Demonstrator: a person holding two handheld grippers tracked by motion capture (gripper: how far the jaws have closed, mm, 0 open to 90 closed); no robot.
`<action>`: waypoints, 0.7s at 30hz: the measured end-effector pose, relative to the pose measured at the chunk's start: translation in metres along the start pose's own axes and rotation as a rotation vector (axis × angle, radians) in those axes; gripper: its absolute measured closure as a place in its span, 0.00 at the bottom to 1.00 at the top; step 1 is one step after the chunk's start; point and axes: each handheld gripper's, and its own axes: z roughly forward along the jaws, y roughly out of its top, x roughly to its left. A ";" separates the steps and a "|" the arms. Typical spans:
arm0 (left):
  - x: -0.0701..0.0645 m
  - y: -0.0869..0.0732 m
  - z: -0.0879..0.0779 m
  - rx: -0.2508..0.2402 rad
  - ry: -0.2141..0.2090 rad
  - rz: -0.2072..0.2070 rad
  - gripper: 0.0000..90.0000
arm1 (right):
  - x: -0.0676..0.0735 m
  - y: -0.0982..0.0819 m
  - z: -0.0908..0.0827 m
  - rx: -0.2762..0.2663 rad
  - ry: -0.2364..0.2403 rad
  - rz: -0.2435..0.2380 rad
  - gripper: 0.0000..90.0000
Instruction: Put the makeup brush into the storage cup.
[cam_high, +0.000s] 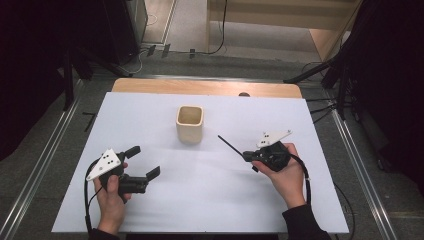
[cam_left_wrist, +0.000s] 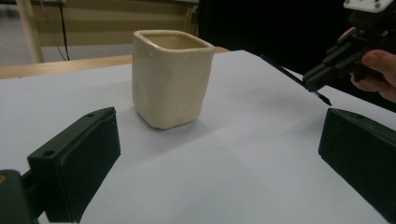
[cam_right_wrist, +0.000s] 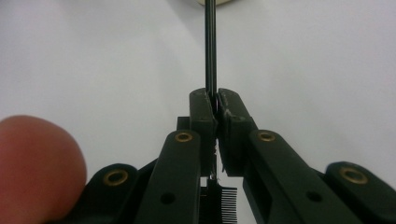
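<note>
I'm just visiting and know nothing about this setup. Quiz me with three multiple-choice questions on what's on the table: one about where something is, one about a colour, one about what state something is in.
1. Where does the cup stand?
A. On the white sheet, between and beyond the two grippers
B. At the table's near edge
C. On the floor

2. What colour is the cup?
A. Blue
B. Cream
C. Red

3. How do the two grippers stand?
A. Both open
B. Both shut on something
C. The left gripper open, the right gripper shut on the thin black stick

Answers:
1. A, since the high view puts it mid-sheet, farther out than both hands.
2. B, as its pale cream walls show in the left gripper view.
3. C, as the left fingers are spread wide while the right fingers pinch the stick.
</note>
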 end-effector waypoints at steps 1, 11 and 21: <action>0.000 0.001 0.003 -0.003 -0.006 -0.004 0.00 | 0.002 -0.001 -0.001 -0.007 0.003 0.000 0.97; -0.012 0.012 0.040 0.079 -0.175 0.069 0.00 | 0.017 0.004 -0.003 -0.023 0.051 -0.046 0.97; -0.034 0.012 0.055 0.172 -0.315 0.127 0.15 | 0.047 0.020 0.000 -0.022 0.113 -0.167 0.97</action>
